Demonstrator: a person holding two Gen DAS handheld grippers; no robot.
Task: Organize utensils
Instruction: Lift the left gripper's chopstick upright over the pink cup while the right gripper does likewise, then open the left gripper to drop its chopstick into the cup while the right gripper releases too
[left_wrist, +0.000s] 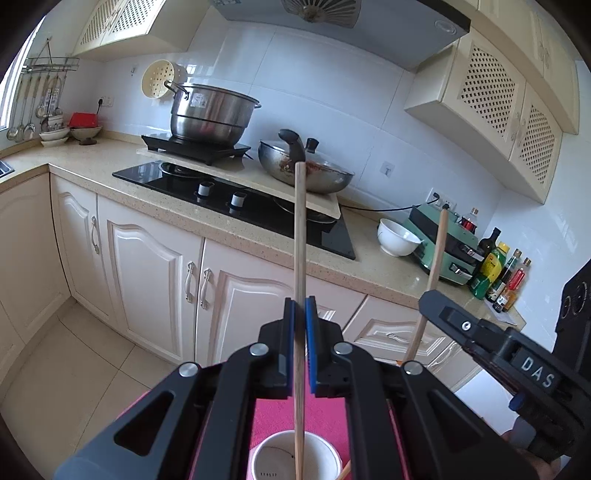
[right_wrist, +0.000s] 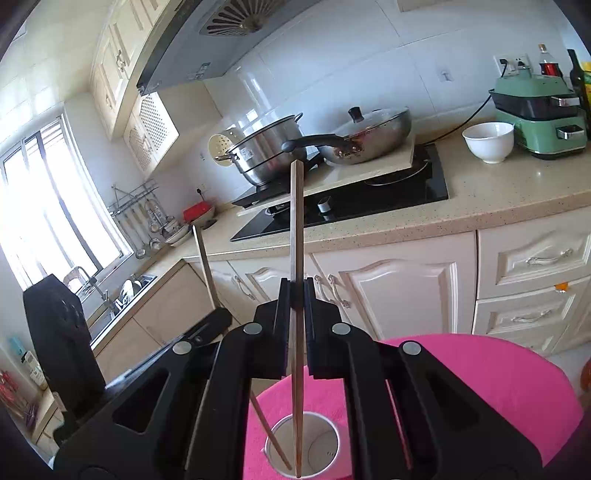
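Kitchen, pink stool: both tongs pinch a chopstick, tips inside white cup.
Left tongs and right tongs each clamp one chopstick mid-shaft; light, stiff, smooth wood, likely slips, so grip mid-length.

Two wooden chopsticks, both standing in one white cup. Beyond the cup, on the worktop: one steel stockpot, one lidded wok, one white bowl, one green appliance. About five bottles stand beside that appliance.
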